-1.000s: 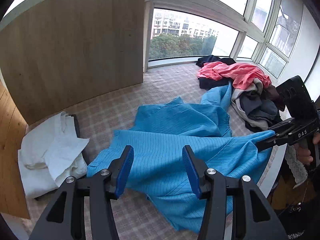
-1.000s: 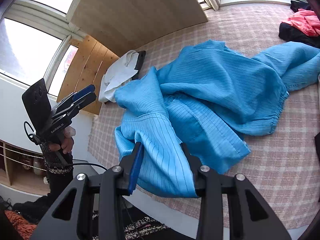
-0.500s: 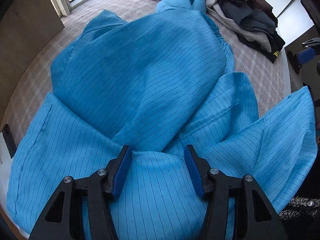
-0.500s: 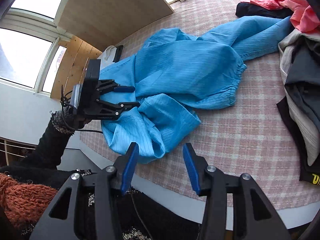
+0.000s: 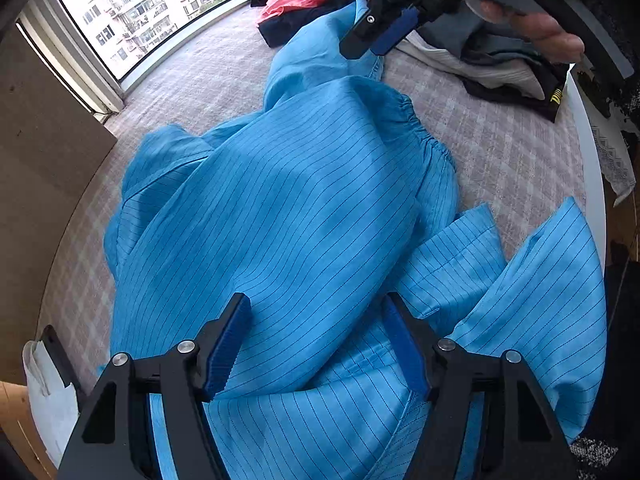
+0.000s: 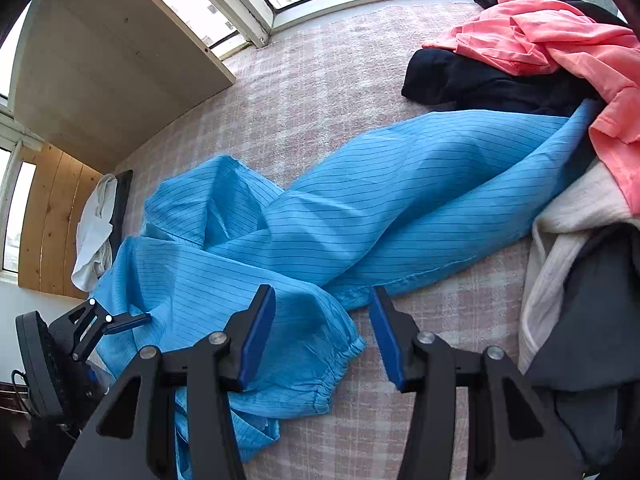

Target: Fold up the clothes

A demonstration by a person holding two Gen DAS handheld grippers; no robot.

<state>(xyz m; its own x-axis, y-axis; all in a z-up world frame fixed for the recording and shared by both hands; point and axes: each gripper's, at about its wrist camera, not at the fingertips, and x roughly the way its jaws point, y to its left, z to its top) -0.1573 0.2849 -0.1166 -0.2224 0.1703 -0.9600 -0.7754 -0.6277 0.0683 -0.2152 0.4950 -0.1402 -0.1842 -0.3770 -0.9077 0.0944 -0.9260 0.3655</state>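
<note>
Since half a second ago, both grippers have shifted: the right gripper, which hung back near the table edge, now sits low over the cloth, and the left gripper has eased slightly back over the garment. The left gripper's blue-padded fingers stand wide apart, with a raised fold of the bright blue pinstriped garment bulging up between them; they grip nothing. The right gripper's fingers are likewise spread wide and empty, the left-hand pad over a gathered elastic cuff of the same garment, the other pad over bare checked cloth.

In the right wrist view the blue garment runs from the lower left of the frame in a long sleeve or leg toward the upper right, where its far end slips under a heap of clothes: a coral-pink top, a black garment, a cream knit piece and dark grey fabric. All of it lies on a tabletop covered in pale pink checked cloth. At the left edge, white fabric lies by a dark tray. In the left wrist view, the right gripper shows at the top right, held in a person's hand, above the blue fabric. Windows run along the far side.
</note>
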